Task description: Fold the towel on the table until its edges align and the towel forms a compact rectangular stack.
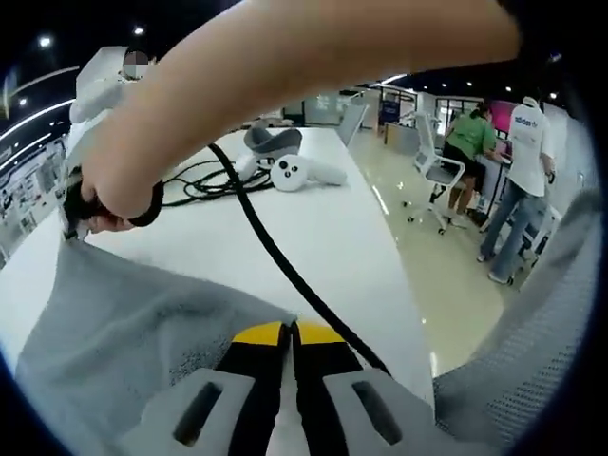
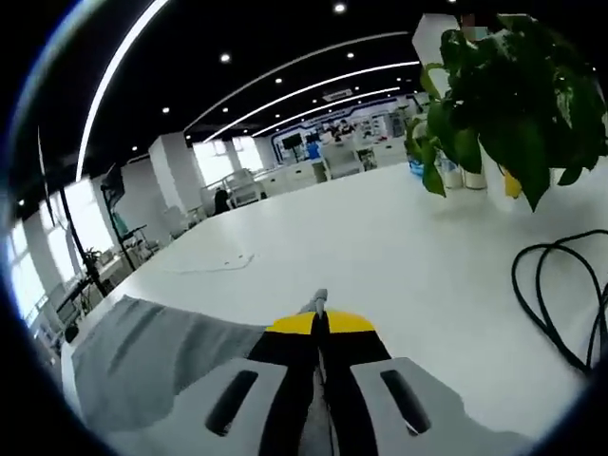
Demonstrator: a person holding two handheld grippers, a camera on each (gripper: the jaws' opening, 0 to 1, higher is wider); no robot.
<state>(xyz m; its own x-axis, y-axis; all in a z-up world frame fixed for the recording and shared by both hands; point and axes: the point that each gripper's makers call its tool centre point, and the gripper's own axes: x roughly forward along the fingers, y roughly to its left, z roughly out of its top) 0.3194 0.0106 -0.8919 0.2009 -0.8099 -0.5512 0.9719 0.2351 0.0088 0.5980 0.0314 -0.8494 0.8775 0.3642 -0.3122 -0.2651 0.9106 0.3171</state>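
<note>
Towel [image 1: 123,323] edge pinched; table [image 2: 399,256] open

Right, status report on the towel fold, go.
Both grippers shut on towel: left gripper, right gripper. Grey towel lifted, fold not yet done. Black cable crosses the white table near the towel.

towel [image 1: 123,332] | grey | partly lifted | on white table [image 1: 332,237]

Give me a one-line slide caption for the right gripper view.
Right gripper, jaws shut on an edge of the grey towel, above a white table with a potted plant.
</note>
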